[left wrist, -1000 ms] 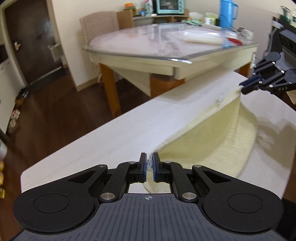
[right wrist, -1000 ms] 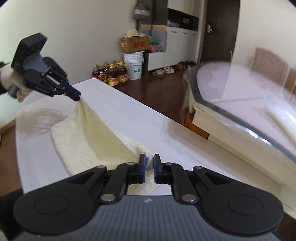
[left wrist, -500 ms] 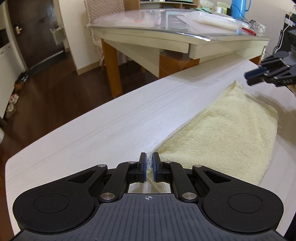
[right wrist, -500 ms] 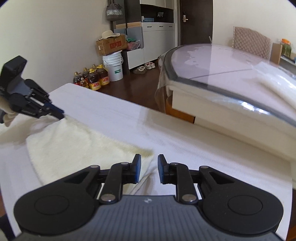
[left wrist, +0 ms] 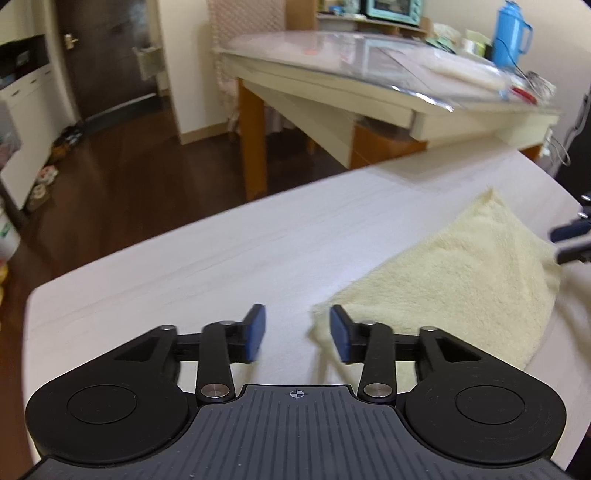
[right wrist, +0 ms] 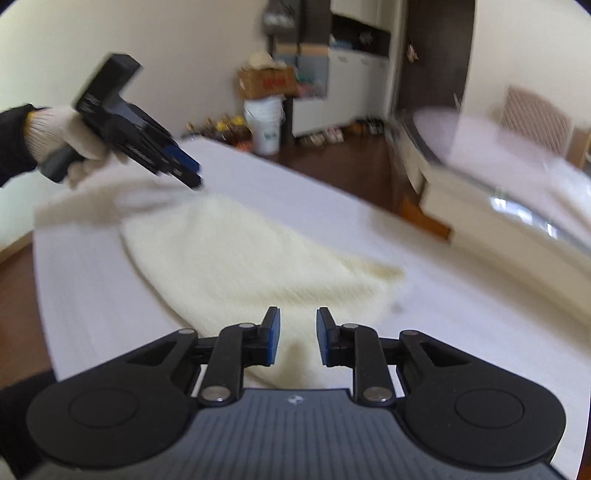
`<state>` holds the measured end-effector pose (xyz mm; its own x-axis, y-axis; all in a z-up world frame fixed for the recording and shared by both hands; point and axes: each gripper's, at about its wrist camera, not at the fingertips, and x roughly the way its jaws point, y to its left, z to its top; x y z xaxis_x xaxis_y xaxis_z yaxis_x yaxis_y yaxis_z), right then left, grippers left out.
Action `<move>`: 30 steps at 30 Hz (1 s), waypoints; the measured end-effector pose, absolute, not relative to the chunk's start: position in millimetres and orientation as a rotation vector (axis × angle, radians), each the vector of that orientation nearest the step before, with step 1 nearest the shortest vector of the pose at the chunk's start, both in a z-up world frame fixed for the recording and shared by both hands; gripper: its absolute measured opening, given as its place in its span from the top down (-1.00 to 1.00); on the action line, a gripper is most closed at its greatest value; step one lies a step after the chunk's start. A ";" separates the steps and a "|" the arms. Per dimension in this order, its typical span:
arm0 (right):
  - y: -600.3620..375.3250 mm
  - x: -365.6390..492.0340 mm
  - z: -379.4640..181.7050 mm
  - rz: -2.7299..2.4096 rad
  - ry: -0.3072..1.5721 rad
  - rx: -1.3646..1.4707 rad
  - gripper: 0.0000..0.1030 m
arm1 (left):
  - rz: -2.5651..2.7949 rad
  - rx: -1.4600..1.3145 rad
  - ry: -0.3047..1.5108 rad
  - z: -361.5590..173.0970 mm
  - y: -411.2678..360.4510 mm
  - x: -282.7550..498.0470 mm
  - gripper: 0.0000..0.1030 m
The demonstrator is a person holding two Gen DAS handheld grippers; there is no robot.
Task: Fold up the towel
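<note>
The pale yellow towel lies flat on the white surface, folded over on itself, with one corner pointing toward the far edge and its near edge running back toward the left hand-held gripper. That gripper's jaws are opening: the two blue pads stand well apart, and the towel's near corner sits just inside the right-hand pad without being pinched. The left-hand pad hangs over bare surface.

In the right wrist view the right hand-held gripper is also opening, though its pads are spread less widely. The towel lies under and in front of the gap between them, and neither pad presses on the cloth. The picture is blurred, so the exact edge of the towel below the pads is hard to make out.

The same view shows the left hand-held gripper from the side, tilted downward above the towel's far end, held by a hand in a white knitted glove with a dark sleeve behind it. In the left wrist view, the tips of the right hand-held gripper show at the right edge, blurred, just beside the towel's far side.

Beyond the surface stands a dining table with a glossy top and wooden legs, carrying a blue jug. A dark wooden floor lies below. In the right wrist view a white bucket and a cardboard box stand against the far wall.
</note>
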<state>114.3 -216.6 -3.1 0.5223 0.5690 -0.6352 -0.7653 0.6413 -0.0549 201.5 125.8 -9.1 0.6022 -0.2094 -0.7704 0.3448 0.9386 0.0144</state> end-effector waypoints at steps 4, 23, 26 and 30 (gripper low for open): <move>-157.1 81.8 -3.5 0.886 0.548 -0.473 0.42 | -0.270 0.165 0.863 -1.4 143.1 187.4 -0.19; 3.2 43.1 -60.4 0.843 0.394 -0.990 0.42 | -0.265 0.141 0.796 2.5 220.9 125.2 -0.80; 10.9 44.8 -67.7 0.834 0.387 -1.016 0.55 | -0.309 0.182 0.778 2.2 219.8 121.8 -0.80; 10.6 48.3 -72.5 0.850 0.390 -0.995 0.85 | -0.390 0.282 0.731 3.2 209.1 115.3 -0.80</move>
